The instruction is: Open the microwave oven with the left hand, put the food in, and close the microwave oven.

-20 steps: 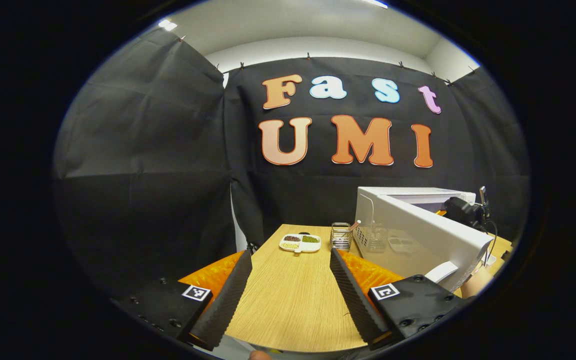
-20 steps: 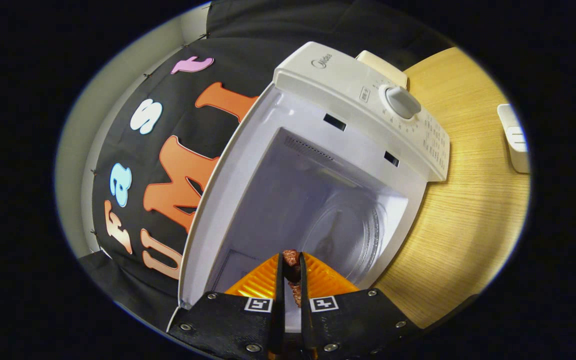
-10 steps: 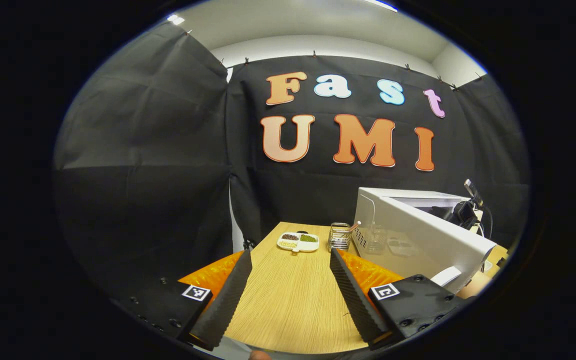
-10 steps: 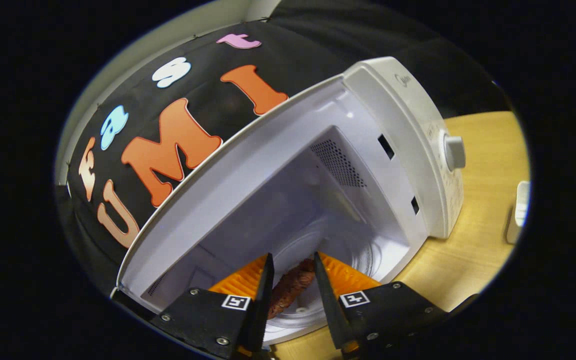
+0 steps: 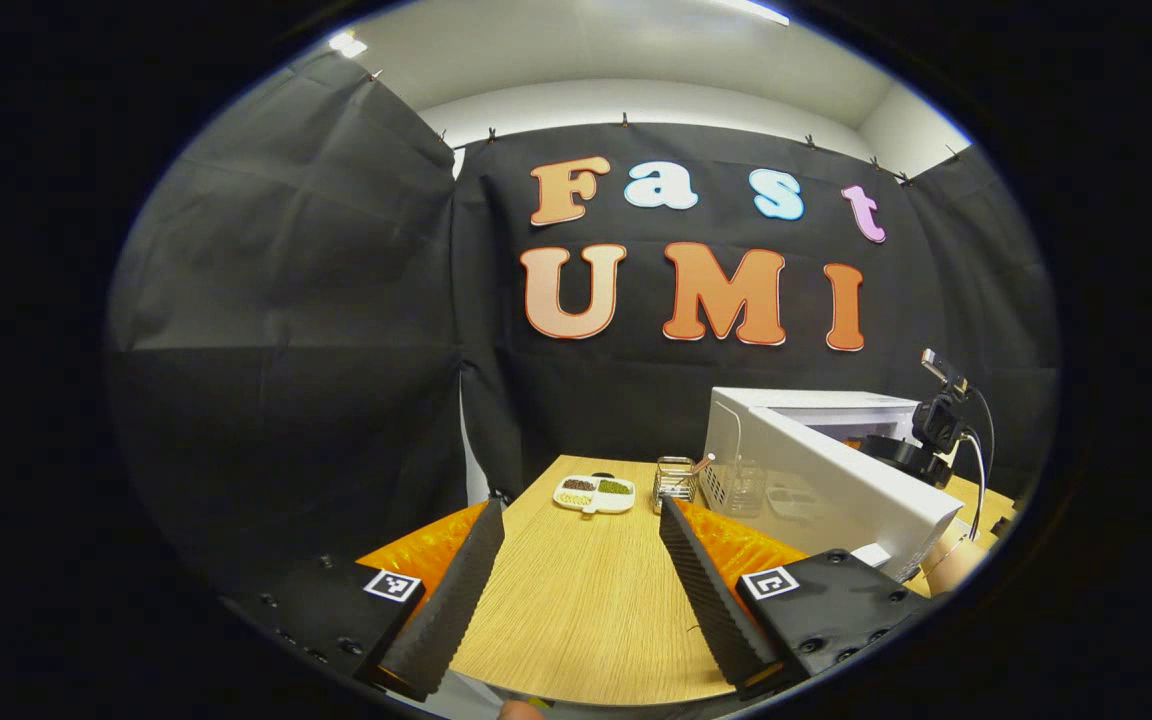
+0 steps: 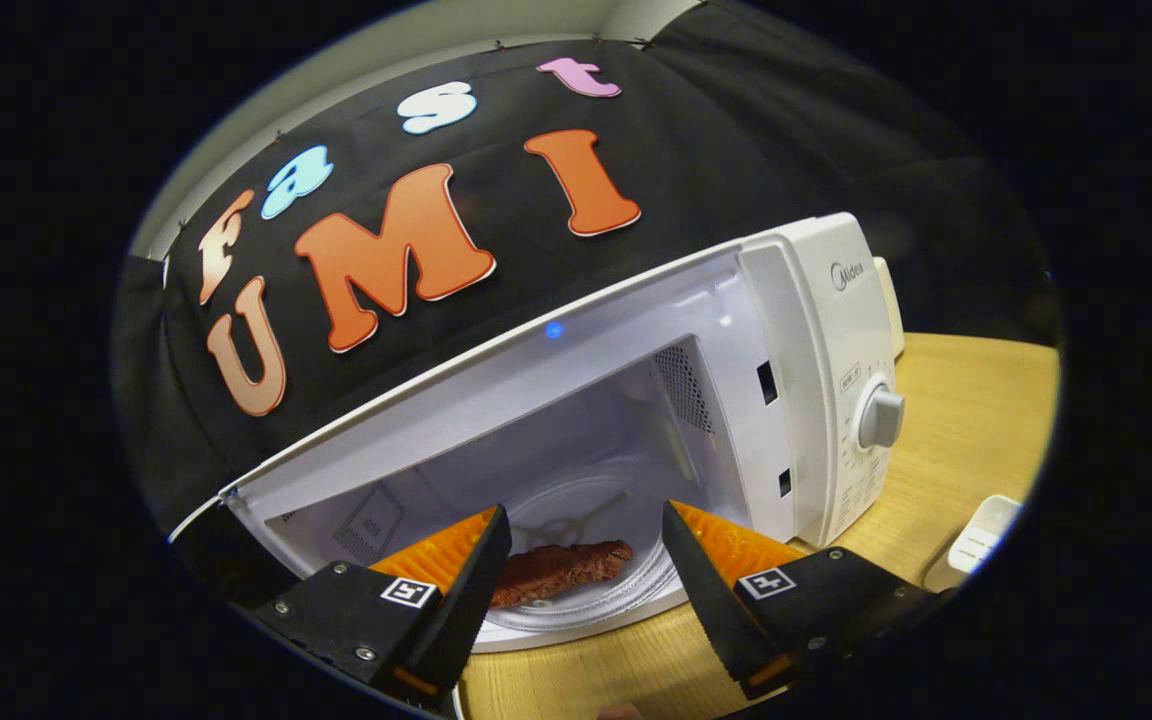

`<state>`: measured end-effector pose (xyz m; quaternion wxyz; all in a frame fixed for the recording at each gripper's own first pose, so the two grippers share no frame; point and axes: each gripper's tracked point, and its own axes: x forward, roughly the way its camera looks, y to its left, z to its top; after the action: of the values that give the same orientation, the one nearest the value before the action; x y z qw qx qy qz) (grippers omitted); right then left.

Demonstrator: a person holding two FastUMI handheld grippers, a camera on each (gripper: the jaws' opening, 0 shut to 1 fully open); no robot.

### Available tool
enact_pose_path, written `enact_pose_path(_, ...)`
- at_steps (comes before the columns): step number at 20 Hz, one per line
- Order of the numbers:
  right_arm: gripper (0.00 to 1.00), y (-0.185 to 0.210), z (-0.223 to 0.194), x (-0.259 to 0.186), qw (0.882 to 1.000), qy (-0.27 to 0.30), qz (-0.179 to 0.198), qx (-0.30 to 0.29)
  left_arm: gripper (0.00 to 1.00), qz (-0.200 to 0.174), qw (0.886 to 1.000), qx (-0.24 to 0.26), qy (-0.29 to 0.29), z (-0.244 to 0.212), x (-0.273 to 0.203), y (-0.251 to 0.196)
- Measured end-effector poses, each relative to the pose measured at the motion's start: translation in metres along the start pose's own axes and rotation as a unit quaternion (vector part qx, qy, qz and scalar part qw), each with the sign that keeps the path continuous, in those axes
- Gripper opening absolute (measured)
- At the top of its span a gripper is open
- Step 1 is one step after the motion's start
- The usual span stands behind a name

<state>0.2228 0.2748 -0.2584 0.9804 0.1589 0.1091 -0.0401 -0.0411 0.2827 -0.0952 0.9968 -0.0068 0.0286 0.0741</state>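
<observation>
Microwave oven (image 6: 816, 370) door open; food (image 6: 558, 568) lies on glass turntable (image 6: 626, 590), between right gripper (image 6: 586, 590) spread fingers, untouched. Left gripper (image 5: 581, 590) fingers apart over table (image 5: 586, 610).

The left gripper (image 5: 576, 580), fingers apart, hovers over the wooden table (image 5: 586, 610) beside the microwave (image 5: 826, 480).

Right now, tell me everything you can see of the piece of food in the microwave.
The food is a flat, elongated reddish-brown piece with a rough surface, like cooked meat. It lies on its side on the glass turntable inside the open white microwave, near the front of the cavity. In the right gripper view it sits between the fingers of the open right gripper, which do not press on it. Only the turntable seems to touch it.
</observation>
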Motion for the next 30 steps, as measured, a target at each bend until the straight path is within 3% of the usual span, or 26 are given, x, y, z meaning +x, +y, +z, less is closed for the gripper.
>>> enact_pose_path(6,0.95,-0.008,0.02,-0.06,0.993,-0.007,0.053,-0.109,1.0,0.012,1.0,0.013,-0.014,0.014,-0.015,0.002)
enact_pose_path(7,0.95,-0.01,0.024,-0.071,0.991,-0.009,0.062,-0.12,0.96,0.013,1.0,0.014,-0.014,0.013,-0.017,0.004)
enact_pose_path(10,0.95,-0.017,0.043,-0.106,0.985,-0.02,0.088,-0.146,1.0,0.017,1.0,0.011,-0.013,0.013,-0.022,0.006)
enact_pose_path(14,0.95,-0.039,0.068,-0.144,0.979,-0.038,0.108,-0.171,0.96,0.023,1.0,0.004,-0.011,0.017,-0.024,0.016)
enact_pose_path(19,0.95,-0.084,0.093,-0.184,0.972,-0.055,0.106,-0.202,0.97,0.022,1.0,0.013,-0.009,0.018,-0.011,0.021)
enact_pose_path(23,0.95,-0.114,0.119,-0.2,0.969,-0.072,0.103,-0.212,0.96,-0.005,1.0,0.001,0.015,0.0,0.011,0.006)
enact_pose_path(27,0.95,-0.152,0.142,-0.203,0.974,-0.082,0.078,-0.195,0.99,-0.03,0.999,-0.028,0.032,-0.016,0.025,-0.025)
enact_pose_path(30,0.95,-0.174,0.155,-0.203,0.978,-0.089,0.064,-0.18,0.97,-0.034,0.999,-0.016,0.033,-0.027,0.034,-0.04)
